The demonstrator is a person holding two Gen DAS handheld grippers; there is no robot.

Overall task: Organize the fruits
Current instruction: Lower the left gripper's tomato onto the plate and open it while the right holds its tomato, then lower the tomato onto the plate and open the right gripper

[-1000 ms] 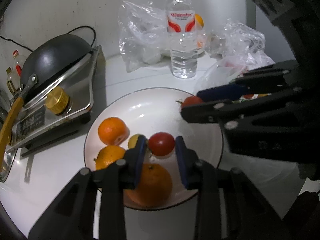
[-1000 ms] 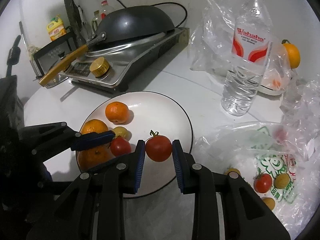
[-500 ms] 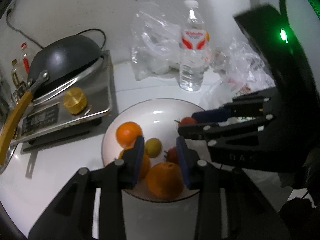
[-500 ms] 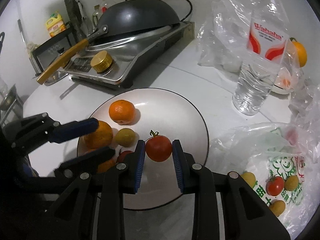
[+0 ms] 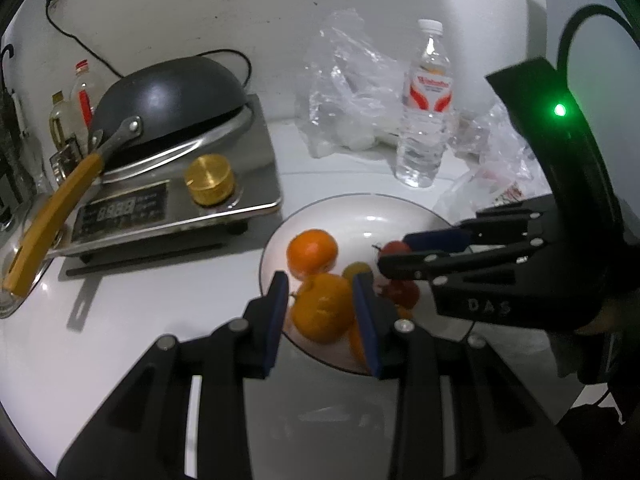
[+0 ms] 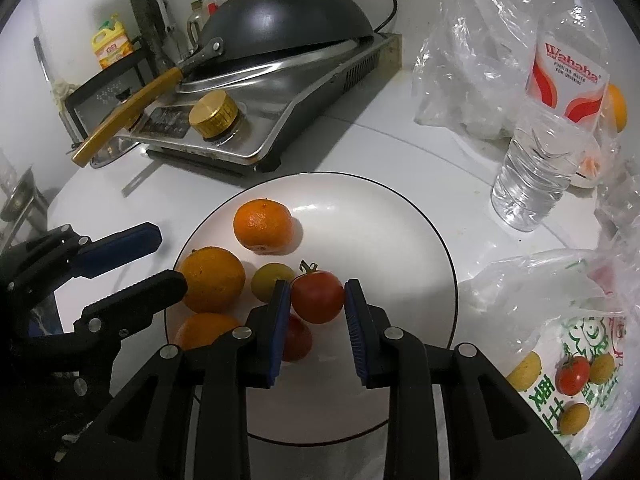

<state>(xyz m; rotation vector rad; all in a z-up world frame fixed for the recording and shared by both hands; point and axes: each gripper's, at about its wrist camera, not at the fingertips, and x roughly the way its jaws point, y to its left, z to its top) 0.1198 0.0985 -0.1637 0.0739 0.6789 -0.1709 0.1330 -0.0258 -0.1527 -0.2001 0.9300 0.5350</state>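
Note:
A white plate holds three oranges, a small yellow-green fruit and a red tomato. My right gripper is shut on a second red tomato, just above the plate beside the yellow-green fruit. The left wrist view shows that gripper coming in from the right over the plate. My left gripper stands open at the plate's left edge with nothing between its fingers. In its own view the left gripper frames an orange lying below it.
An induction cooker with a black wok and its yellow handle stands behind the plate. A water bottle and clear plastic bags sit at the back right. A printed bag of small tomatoes and yellow fruits lies at the right.
My left gripper has drawn back from over the plate to its left edge, leaving a red tomato lying there. The right gripper has eased forward over the plate with its tomato.

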